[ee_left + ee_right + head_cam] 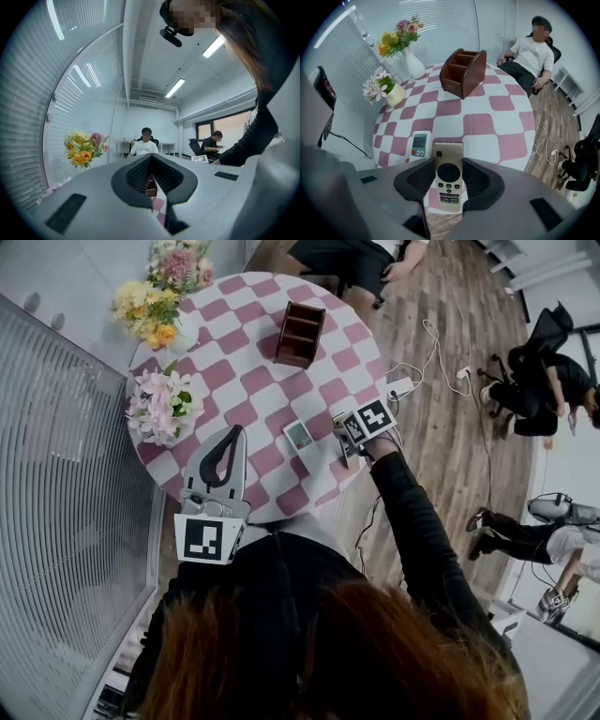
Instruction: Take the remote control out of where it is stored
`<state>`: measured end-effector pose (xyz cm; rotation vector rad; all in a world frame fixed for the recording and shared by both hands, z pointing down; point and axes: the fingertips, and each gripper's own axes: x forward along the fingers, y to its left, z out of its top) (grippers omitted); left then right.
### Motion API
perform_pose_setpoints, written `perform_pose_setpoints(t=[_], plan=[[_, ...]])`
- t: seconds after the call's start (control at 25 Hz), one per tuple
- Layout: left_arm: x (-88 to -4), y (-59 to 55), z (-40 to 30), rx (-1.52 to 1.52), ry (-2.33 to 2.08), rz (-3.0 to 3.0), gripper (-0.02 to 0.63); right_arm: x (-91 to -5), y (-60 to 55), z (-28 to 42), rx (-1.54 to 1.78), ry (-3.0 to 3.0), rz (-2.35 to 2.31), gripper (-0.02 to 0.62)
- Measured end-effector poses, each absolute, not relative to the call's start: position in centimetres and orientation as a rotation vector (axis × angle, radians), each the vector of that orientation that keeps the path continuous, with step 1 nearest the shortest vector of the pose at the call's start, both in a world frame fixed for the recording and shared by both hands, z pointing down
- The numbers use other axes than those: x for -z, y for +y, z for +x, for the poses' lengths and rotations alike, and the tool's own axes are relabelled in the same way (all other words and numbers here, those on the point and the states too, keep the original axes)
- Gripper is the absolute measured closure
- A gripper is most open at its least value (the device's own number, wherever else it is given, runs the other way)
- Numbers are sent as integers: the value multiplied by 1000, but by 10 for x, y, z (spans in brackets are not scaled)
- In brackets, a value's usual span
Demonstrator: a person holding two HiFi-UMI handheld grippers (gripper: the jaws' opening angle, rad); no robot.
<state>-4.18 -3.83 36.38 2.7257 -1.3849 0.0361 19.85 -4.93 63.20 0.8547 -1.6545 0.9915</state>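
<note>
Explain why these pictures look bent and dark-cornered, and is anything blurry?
Right gripper view: wide-angle lens bows the checked table and blackens the corners, yet the gold remote is sharp. Left gripper view: blinds curve, ceiling lights glare. Head view: hair nearest the camera is soft.

Head view: gold remote (449,154) mostly hidden under marker cube (366,420) of right gripper (449,166), on near side of wooden holder (299,334). Left gripper view: holder is just a sliver past left gripper (151,161) jaws. Labels on white remote (419,145), also nearer than holder, too small to read.
</note>
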Motion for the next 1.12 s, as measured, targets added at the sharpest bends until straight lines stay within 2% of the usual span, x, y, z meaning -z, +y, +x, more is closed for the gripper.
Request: perform_pose_setpoints(t=[0.52, 1.12], plan=[[-366, -39, -55, -53, -1439, 2688, 597, -681, -69, 197, -1153, -1525, 817, 407], [-371, -34, -45, -69, -1426, 2689, 597, -689, -70, 189, -1123, -1531, 798, 402]])
